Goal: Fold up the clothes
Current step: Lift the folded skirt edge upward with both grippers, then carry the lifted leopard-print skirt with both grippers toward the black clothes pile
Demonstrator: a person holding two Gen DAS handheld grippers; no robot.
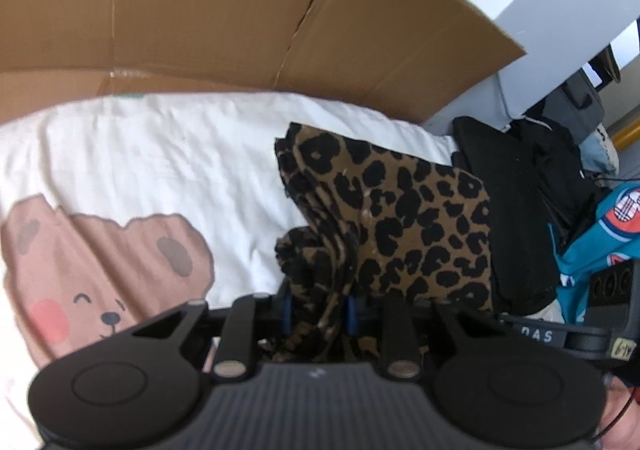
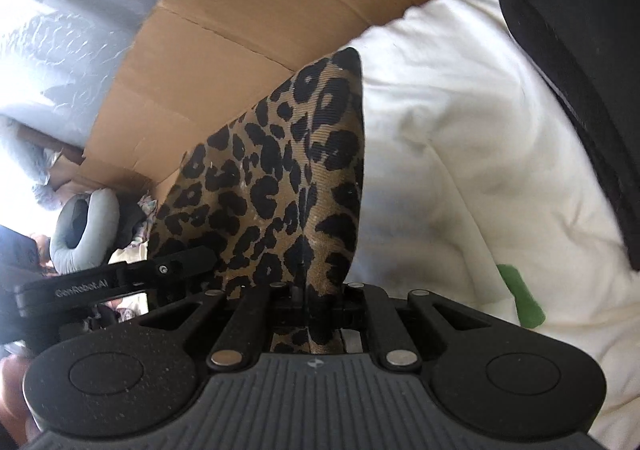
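Both grippers hold the leopard-print garment

Left gripper (image 1: pixel 318 312) and right gripper (image 2: pixel 316 306) each pinch the leopard-print garment (image 1: pixel 400 209) above the white bedding (image 1: pixel 180 149), likely to align edges for folding.

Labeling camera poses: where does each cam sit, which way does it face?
Left wrist: on the left claw, facing along it over the white bedding toward the cardboard; claw shut on the leopard-print garment.
Right wrist: on the right claw, facing the same cardboard; left claw's side visible.
Shared: garment, bedding, cardboard.
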